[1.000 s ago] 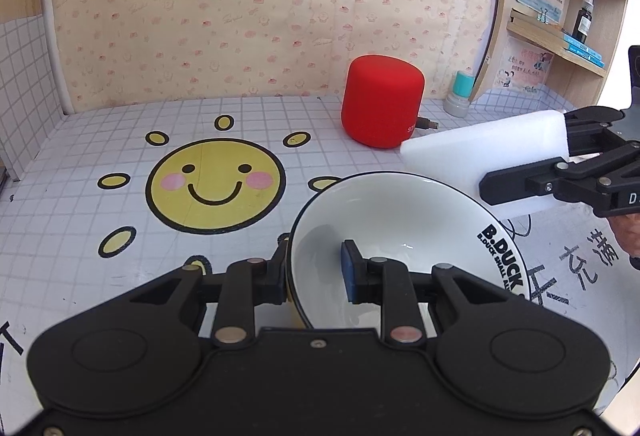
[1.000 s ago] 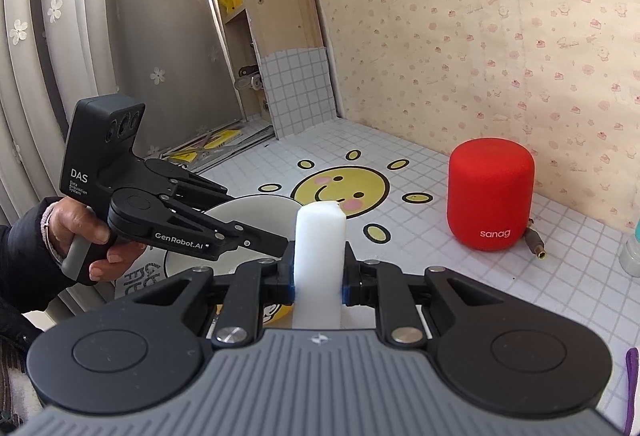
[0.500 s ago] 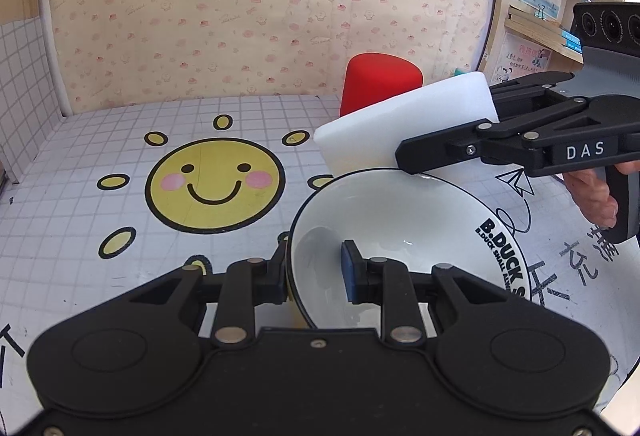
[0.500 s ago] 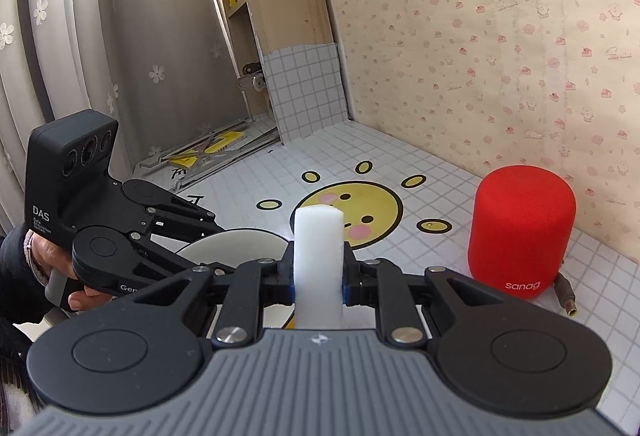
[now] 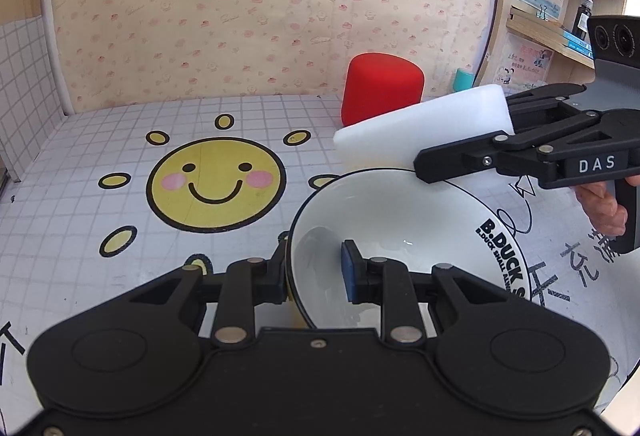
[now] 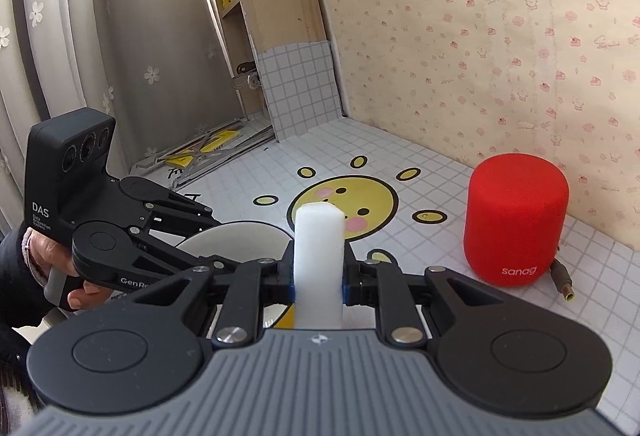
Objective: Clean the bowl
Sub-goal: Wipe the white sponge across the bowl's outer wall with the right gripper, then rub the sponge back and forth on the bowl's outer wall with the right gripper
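A white bowl [image 5: 400, 212] with a black rim and "B.DUCK" lettering sits low in the left wrist view, seemingly tilted. My left gripper [image 5: 314, 272] is shut on its near rim, with one finger outside the wall and the blue pad inside. My right gripper [image 5: 468, 136] comes in from the right, shut on a white sponge block [image 5: 416, 128]. The sponge's free end hangs just above the bowl's far rim. In the right wrist view the sponge [image 6: 319, 236] stands upright between my right gripper's [image 6: 319, 286] pads. The bowl [image 6: 244, 236] and left gripper [image 6: 220, 240] lie to the left.
A red cylindrical speaker [image 5: 382, 88] stands behind the bowl, its cable plug [image 6: 562, 286] lying beside it. The mat's yellow sun face [image 5: 216, 184] lies to the left. A wooden shelf [image 5: 552, 32] and a teal-capped bottle [image 5: 464, 78] stand at the back right. A papered wall closes the back.
My right gripper has carried the sponge leftward from the right edge to over the bowl's far rim. The left gripper and the bowl have stayed still.
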A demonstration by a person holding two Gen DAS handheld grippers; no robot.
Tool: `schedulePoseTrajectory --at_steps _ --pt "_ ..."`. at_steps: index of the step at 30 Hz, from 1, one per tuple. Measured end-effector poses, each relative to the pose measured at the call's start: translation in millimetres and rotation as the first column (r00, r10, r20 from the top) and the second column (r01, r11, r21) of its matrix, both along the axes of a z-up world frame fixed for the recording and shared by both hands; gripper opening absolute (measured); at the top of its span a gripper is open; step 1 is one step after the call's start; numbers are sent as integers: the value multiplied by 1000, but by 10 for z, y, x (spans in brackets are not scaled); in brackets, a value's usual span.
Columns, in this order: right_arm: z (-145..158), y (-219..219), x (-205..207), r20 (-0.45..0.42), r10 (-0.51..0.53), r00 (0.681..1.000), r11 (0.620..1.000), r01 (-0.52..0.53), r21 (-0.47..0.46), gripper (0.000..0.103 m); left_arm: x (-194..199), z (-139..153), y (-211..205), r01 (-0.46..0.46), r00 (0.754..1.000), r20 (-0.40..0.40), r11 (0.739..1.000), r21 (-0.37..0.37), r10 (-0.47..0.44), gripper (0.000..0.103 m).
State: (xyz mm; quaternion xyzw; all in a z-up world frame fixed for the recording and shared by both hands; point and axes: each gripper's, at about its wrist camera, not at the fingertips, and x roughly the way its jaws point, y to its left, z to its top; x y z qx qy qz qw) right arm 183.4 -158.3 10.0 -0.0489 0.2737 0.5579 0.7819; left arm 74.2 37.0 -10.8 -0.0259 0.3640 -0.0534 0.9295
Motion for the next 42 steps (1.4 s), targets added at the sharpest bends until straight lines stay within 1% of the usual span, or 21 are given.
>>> schedulePoseTrajectory --at_steps 12,19,25,28,31,36,38,40,42 --pt "-39 -260 -176 1 -46 999 998 45 38 21 -73 4 -52 -51 999 2 999 12 51 27" --pt "-85 -366 -256 -7 -74 997 996 74 53 21 -107 5 -91 -110 994 0 994 7 110 27" --pt "-101 -396 -297 -5 -88 996 994 88 64 21 -168 -1 -160 -180 984 5 984 8 180 27" --pt "-100 -401 -296 -3 -88 996 994 88 65 21 -192 0 -190 -198 980 6 980 11 198 27" --pt "-95 -391 -289 1 -90 996 994 89 63 21 -197 5 -181 -182 983 7 983 15 182 27" --pt "-92 -365 -271 5 -87 996 994 87 59 21 -173 46 -98 -123 992 18 992 21 123 26" --pt "-92 -364 -268 5 -87 996 995 86 57 21 -137 65 -65 -90 996 28 995 31 89 26" --pt "-92 -363 -265 6 -86 996 995 85 55 21 -85 76 -43 -39 999 20 999 33 39 26" --pt "-87 -360 -265 7 -85 996 995 84 52 21 -57 87 -56 3 1000 19 999 54 -4 26"
